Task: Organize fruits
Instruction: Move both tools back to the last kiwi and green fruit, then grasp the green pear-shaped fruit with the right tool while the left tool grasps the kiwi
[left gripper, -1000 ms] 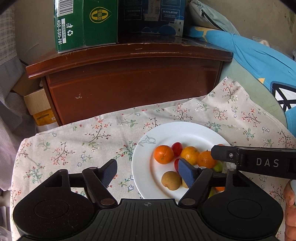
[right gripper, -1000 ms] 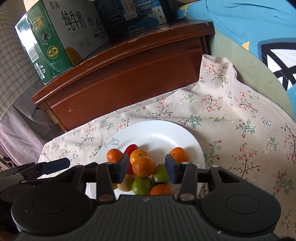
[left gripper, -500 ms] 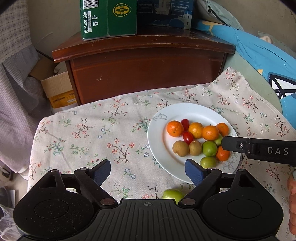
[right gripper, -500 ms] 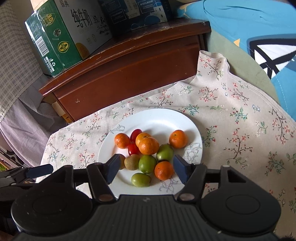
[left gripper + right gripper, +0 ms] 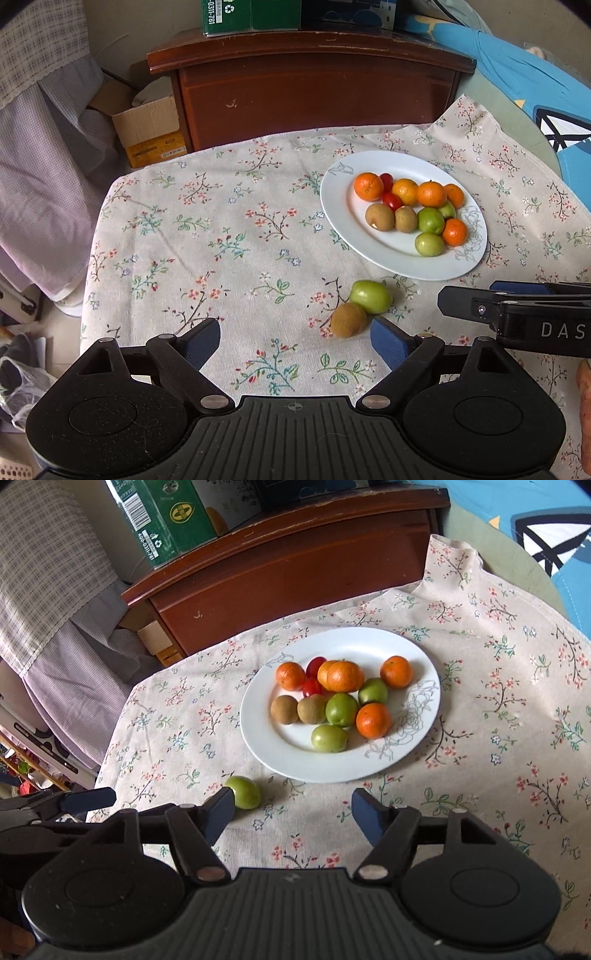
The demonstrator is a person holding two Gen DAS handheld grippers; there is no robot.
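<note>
Fruits lie near my wide-open, empty jaws, a green fruit touching a brown kiwi on the flowery table just past my left gripper and right gripper, with more piled on the white plate beyond.

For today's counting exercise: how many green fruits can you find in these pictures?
4. Three sit on the white plate: one by the oranges, one in the middle, one nearest the claws. The fourth lies on the tablecloth, touching a kiwi. None seems hidden.
</note>
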